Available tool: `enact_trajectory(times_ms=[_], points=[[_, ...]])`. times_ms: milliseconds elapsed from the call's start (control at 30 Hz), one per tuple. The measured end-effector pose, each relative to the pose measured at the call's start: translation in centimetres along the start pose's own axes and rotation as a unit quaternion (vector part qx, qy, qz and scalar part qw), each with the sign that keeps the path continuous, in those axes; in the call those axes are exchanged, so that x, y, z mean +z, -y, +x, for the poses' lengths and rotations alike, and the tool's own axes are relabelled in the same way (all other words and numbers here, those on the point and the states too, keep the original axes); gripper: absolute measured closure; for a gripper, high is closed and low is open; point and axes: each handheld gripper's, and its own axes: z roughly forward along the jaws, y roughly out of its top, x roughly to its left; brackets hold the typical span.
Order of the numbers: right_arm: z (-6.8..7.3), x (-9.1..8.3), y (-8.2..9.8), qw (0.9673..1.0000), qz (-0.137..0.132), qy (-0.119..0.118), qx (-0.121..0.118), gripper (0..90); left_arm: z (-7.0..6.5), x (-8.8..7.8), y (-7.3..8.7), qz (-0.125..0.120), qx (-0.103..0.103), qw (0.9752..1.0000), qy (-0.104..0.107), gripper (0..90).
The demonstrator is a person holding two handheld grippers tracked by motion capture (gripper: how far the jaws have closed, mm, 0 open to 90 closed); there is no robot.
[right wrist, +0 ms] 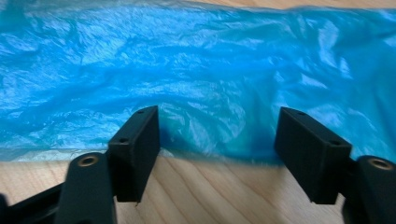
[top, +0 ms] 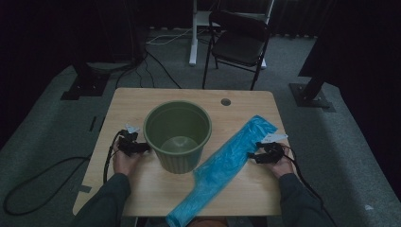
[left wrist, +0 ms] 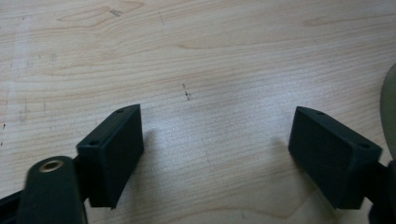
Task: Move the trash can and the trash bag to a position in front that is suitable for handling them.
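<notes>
A green ribbed bin (top: 178, 135) stands upright and empty in the middle of the wooden table (top: 142, 101). A long blue plastic bag (top: 227, 163) lies flat to its right, running from the far right down past the near edge. My left gripper (top: 142, 148) rests on the table just left of the bin, open, with bare wood between its jaws (left wrist: 215, 144); the bin's edge (left wrist: 388, 109) shows at the right of that view. My right gripper (top: 251, 156) sits at the bag's right edge, open, its jaws over the bag's rim (right wrist: 217, 135) without pinching the blue plastic bag (right wrist: 196, 70).
A round cable hole (top: 225, 101) sits near the table's far edge. Beyond the table stand a black folding chair (top: 239, 45) and a white stand leg (top: 193, 33). Cables trail across the grey carpet at left (top: 33, 184). Black stand bases sit at both sides.
</notes>
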Motion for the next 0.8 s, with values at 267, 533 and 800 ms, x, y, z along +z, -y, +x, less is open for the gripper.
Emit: enact_trajectory(times_ms=[267, 533, 800], points=[[1.7, -1.3, -1.5, 0.9997, -0.011, 0.020, -0.005, 31.8, -0.4, -0.6, -0.3, 0.019, 0.011, 0.9997, 0.013, 39.8], [5.6, 0.2, -2.7, 0.9984, 0.025, -0.040, -0.031, 34.1, -0.7, -1.2, -0.9, 0.019, 0.014, 0.9983, 0.052, 49.4], [7.0, 1.7, -3.1, 0.9950, 0.055, -0.059, -0.059, 34.4, -0.5, -2.6, -1.4, -0.032, -0.014, 0.9945, 0.098, 49.5]])
